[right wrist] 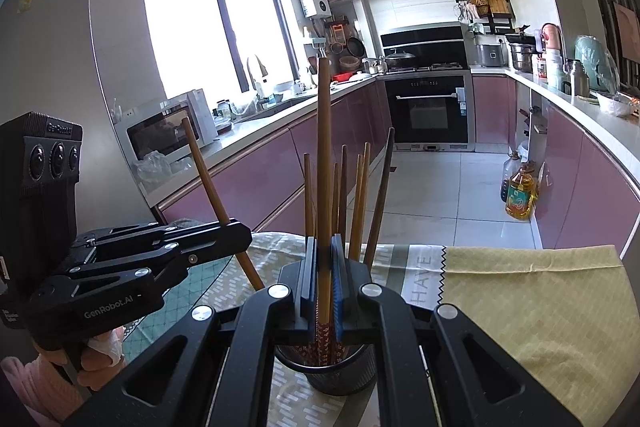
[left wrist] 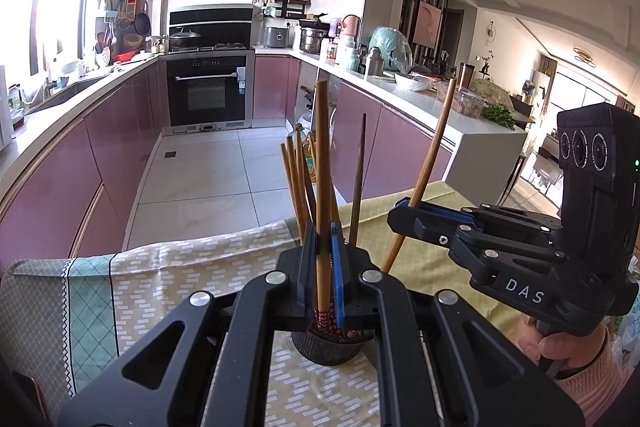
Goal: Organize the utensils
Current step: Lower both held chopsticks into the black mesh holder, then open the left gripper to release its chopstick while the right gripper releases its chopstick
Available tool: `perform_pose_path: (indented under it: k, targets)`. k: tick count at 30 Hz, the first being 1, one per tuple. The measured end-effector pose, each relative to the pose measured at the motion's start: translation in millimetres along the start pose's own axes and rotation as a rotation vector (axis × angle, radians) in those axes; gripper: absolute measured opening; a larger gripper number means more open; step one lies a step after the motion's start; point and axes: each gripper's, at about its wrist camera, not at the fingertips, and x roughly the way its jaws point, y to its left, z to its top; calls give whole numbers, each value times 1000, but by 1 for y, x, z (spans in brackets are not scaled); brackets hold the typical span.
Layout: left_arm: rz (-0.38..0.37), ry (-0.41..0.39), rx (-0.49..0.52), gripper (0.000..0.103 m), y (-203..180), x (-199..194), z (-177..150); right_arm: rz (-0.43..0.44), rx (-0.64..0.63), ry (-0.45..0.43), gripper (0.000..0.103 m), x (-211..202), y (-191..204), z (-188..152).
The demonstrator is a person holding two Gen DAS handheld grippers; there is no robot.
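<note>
**Chopsticks over the holder, one in each gripper**

Chopsticks are the story here, and both grippers have one. In the left wrist view, the left gripper [left wrist: 323, 247] is pressed tight on a light wooden chopstick [left wrist: 322, 187], held nearly upright, its patterned lower end dipping into the dark mesh holder [left wrist: 324, 349] right below the jaws. Same picture from the right wrist view: the right gripper [right wrist: 325, 255] is pinching its own chopstick [right wrist: 324, 167], upright, red-patterned tip down inside the holder's rim. From the left camera that right-hand stick shows slanted, clamped in the gripper off to the side. A pink sleeve [left wrist: 592, 379] and a hand [left wrist: 568, 347] grip the handle there.

Just behind the jaws, a cluster of other chopsticks [right wrist: 352, 195] already stands in the holder, fanning outward, with one darker stick [right wrist: 382, 195] leaning right. The holder sits on a yellow-green patterned tablecloth [right wrist: 520, 287].

Further back, pink kitchen cabinets [left wrist: 100, 155] run along both sides, a bottle of oil [right wrist: 520, 193] stands on the tiled floor, and a black oven [left wrist: 206, 91] closes the far end.
</note>
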Motion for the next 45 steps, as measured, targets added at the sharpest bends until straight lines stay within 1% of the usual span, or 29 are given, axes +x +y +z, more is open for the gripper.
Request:
perform_pose_path:
  k: [19, 32, 35, 37, 39, 40, 42, 43, 44, 45]
  targets:
    - [8, 84, 6, 8, 2, 29, -12, -9, -1, 92, 6, 25, -3, -14]
    - [20, 116, -18, 8, 9, 50, -12, -16, 20, 106, 7, 35, -7, -12]
    - [19, 123, -21, 12, 10, 53, -15, -17, 28, 105, 7, 33, -10, -13]
    - [26, 122, -26, 21, 12, 54, -17, -20, 32, 104, 8, 31, -11, -14]
    - [37, 112, -26, 23, 13, 51, -20, -18, 39, 100, 9, 28, -12, -15]
    - [37, 104, -25, 27, 14, 49, -21, -18, 42, 95, 10, 25, -12, -16]
    - [43, 81, -25, 34, 16, 41, -25, -19, 41, 80, 20, 18, -11, -18]
    - [49, 69, -26, 39, 17, 36, -27, -22, 34, 71, 21, 14, -10, -20]
    - [55, 51, -28, 41, 18, 29, -30, -29, 26, 60, 26, 10, -7, -21]
    - [64, 34, -31, 46, 19, 22, -33, -38, 17, 48, 34, 5, -5, -24]
